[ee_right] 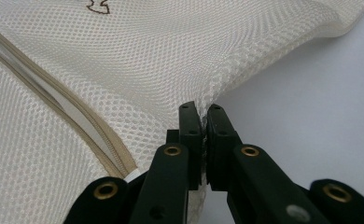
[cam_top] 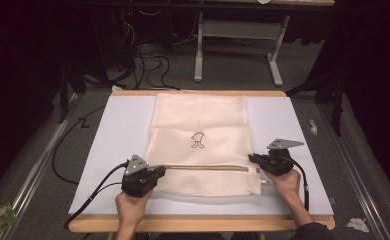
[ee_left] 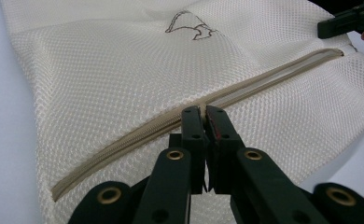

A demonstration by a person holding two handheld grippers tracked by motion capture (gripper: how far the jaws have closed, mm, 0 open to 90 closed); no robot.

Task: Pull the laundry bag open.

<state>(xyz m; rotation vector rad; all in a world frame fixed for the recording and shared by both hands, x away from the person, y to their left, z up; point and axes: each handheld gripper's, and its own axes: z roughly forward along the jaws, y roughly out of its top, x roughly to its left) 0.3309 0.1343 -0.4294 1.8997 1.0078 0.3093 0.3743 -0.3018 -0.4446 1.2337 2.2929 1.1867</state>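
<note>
Mesh fills most of both gripper views, while the high view takes in the whole layout: one cream mesh laundry bag lying flat on a white board that tops a wood-edged table, its far end near the table's far edge and its zipped end toward the person. One beige zipper runs left to right across the bag near its near end, and one small dark printed emblem sits at the bag's middle.

Two grippers are at work, one in each hand. The left gripper sits at the zipper's left end; the left gripper view shows what the high view cannot: its two black jaws are pinched together on the zipper's pull, right on the zipper line, with the other gripper's black tip at the far right corner. The right gripper sits at the bag's right edge beside the zipper's right end. Its own view shows its jaws closed on a puckered fold of the mesh edge, the cloth drawn taut toward them, the zipper passing to the left and bare white board to the right.

Beyond the table, the high view alone shows grey floor, one tangle of black cables and one grey table frame.
</note>
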